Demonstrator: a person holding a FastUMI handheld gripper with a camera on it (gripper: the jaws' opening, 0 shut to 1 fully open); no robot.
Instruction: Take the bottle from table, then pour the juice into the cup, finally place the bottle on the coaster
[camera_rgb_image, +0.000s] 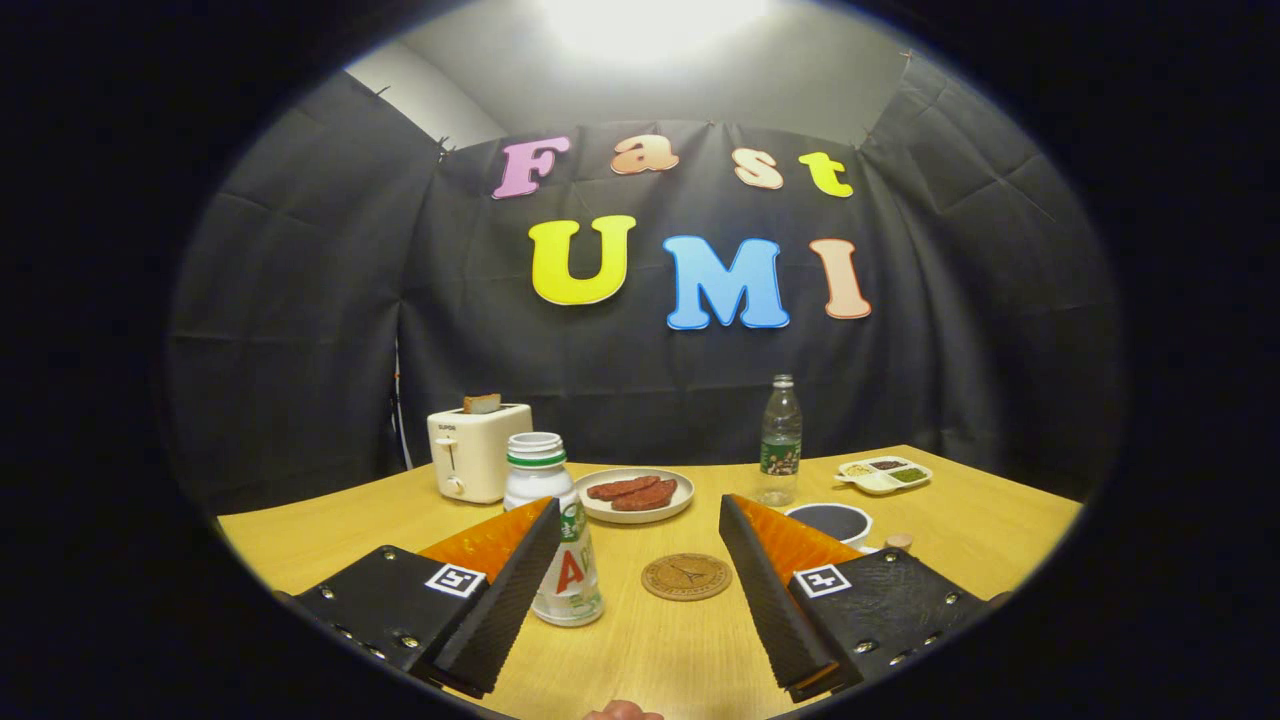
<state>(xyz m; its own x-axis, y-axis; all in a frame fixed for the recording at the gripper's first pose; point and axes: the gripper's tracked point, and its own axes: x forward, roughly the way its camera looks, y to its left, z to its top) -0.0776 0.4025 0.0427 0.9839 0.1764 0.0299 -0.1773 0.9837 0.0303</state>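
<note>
- Two fingers of the gripper (640, 515) spread wide, holding nothing.
- Step one, I'd say: juice bottle (553, 530) stands near the table's (960, 520) front edge, half behind the left finger.
- Next: shift left, centre it, squeeze.
- Coaster (686, 577) and cup (832, 522) wait alongside.

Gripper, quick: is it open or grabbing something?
Gripper: open, holding nothing; the white bottle stands by one finger, not pinched.
</note>
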